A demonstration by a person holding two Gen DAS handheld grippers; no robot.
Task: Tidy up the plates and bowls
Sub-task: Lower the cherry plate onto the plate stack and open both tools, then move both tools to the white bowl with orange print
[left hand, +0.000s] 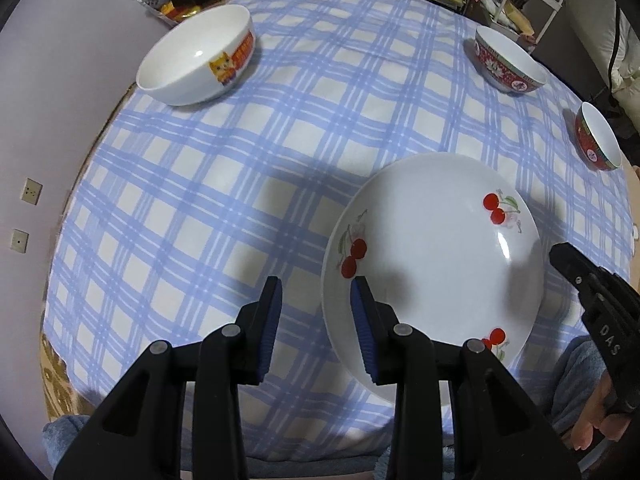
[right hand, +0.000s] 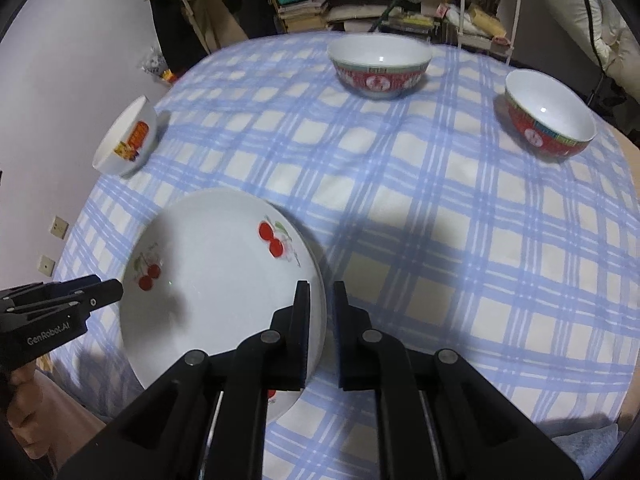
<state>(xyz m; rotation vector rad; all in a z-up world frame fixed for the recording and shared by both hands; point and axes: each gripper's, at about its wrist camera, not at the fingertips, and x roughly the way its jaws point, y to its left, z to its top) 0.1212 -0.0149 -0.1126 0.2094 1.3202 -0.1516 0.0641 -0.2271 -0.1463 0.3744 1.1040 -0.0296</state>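
Lies flat, face up: plate (right hand: 208,280) near the table's (right hand: 460,240) front edge. Right gripper (right hand: 320,320) clamped on its rim; left gripper (left hand: 316,320) apart, empty.

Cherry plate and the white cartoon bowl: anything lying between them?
No. Between the cherry plate and cartoon bowl, only bare checked tablecloth shows, in both wrist views.
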